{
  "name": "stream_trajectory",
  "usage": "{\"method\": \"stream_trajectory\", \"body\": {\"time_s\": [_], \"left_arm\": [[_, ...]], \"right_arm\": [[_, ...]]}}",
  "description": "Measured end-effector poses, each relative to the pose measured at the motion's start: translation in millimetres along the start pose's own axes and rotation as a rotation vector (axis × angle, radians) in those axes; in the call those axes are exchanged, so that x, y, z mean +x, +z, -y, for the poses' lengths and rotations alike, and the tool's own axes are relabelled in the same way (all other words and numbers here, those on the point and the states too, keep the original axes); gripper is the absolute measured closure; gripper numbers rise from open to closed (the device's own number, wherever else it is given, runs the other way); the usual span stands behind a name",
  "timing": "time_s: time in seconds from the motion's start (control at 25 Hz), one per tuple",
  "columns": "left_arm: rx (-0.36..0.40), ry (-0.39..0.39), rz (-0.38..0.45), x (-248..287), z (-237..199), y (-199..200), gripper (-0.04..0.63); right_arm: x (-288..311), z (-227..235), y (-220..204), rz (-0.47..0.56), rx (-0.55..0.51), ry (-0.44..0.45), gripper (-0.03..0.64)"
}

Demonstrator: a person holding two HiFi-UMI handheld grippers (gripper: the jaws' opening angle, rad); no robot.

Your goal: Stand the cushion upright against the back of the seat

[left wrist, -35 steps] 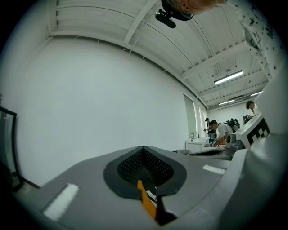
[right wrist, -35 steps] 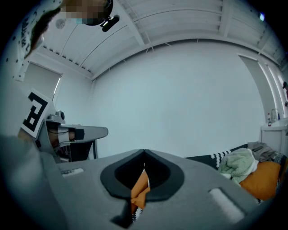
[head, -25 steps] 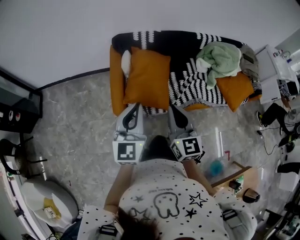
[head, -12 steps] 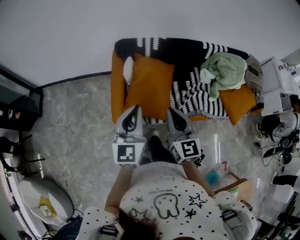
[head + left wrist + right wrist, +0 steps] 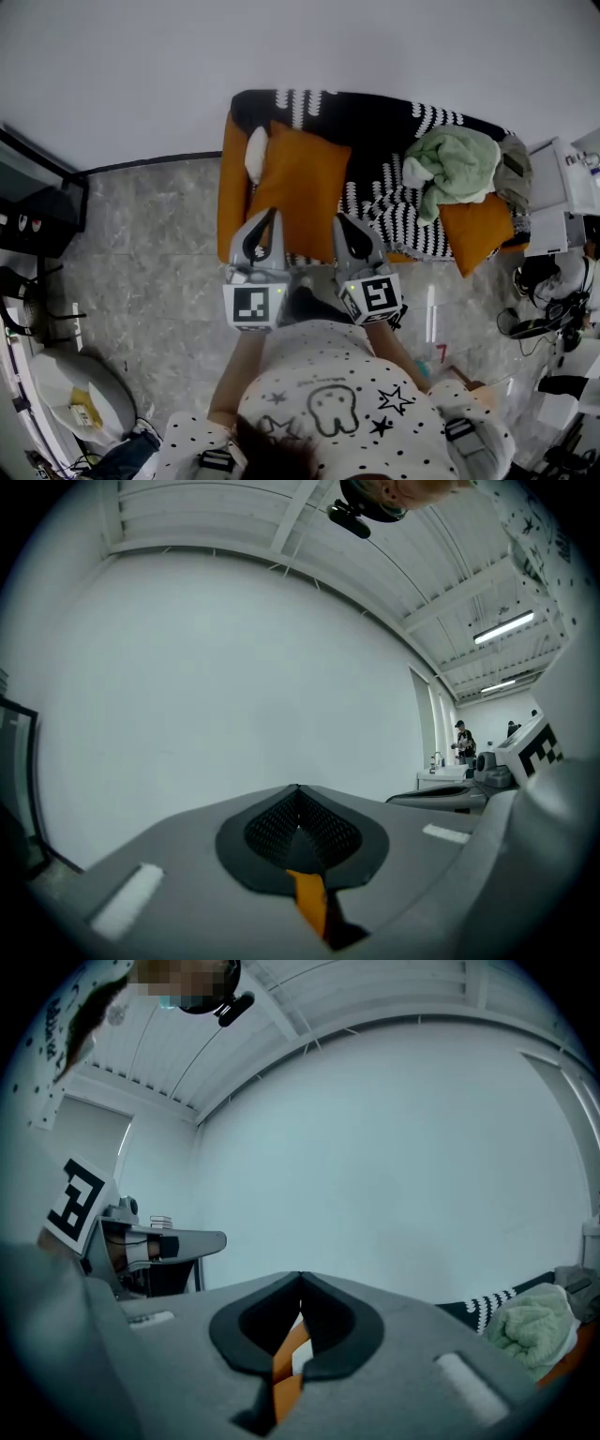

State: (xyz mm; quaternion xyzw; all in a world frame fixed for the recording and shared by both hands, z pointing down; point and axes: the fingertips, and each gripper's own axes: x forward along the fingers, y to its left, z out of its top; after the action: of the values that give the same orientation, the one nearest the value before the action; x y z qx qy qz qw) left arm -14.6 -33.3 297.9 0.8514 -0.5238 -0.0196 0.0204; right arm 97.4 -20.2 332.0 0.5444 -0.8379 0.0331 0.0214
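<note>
- My left hand-held gripper (image 5: 271, 216) has its jaws pressed together with nothing held. It sits just short of the front edge of the orange sofa (image 5: 230, 192), and in the left gripper view (image 5: 298, 789) only a sliver of orange shows past the tips.
- A small white object (image 5: 255, 153) lies at the sofa's left end, tucked beside the cushion. I cannot tell what it is, and I would keep clear of it.
- The large square orange fabric cushion (image 5: 302, 187) is on the left part of the seat, over the black-and-white knitted throw (image 5: 375, 122). It looks to lie mostly flat, with its far edge near the backrest.
- I expect it to be light, soft and floppy, and not fragile. Pinched in the middle it would only bunch, so I would grip the near edge or the two near corners, one hand-held gripper on each, and tip it up.
- The woven cover should hold well in the pads, though the knitted throw may drag along underneath.
- My right hand-held gripper (image 5: 341, 223) is likewise closed and empty at the cushion's near right corner. The right gripper view (image 5: 300, 1277) shows orange beyond its tips.
- Further right, a crumpled pale green cloth (image 5: 457, 167) and a second orange cushion (image 5: 478, 230) sit well apart from my target.
</note>
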Motion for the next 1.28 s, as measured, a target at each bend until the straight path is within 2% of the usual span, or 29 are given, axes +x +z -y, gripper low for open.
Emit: {"method": "stream_trajectory", "body": {"time_s": [0.32,0.8,1.28], "left_arm": [[0.009,0.008,0.013,35.9,18.9,4.8,0.601],[0.018,0.037,-0.005,59.1,9.0,-4.6,0.601],[0.021,-0.035,-0.030,120.5,-18.7,2.6,0.602]], "right_arm": [[10.3,40.5,1.7,0.007,-0.007,0.018,0.618],[27.4,57.5,-8.0,-0.017,0.030,0.009,0.618],[92.2,77.1,6.2,-0.005,0.025,-0.042,0.618]]}}
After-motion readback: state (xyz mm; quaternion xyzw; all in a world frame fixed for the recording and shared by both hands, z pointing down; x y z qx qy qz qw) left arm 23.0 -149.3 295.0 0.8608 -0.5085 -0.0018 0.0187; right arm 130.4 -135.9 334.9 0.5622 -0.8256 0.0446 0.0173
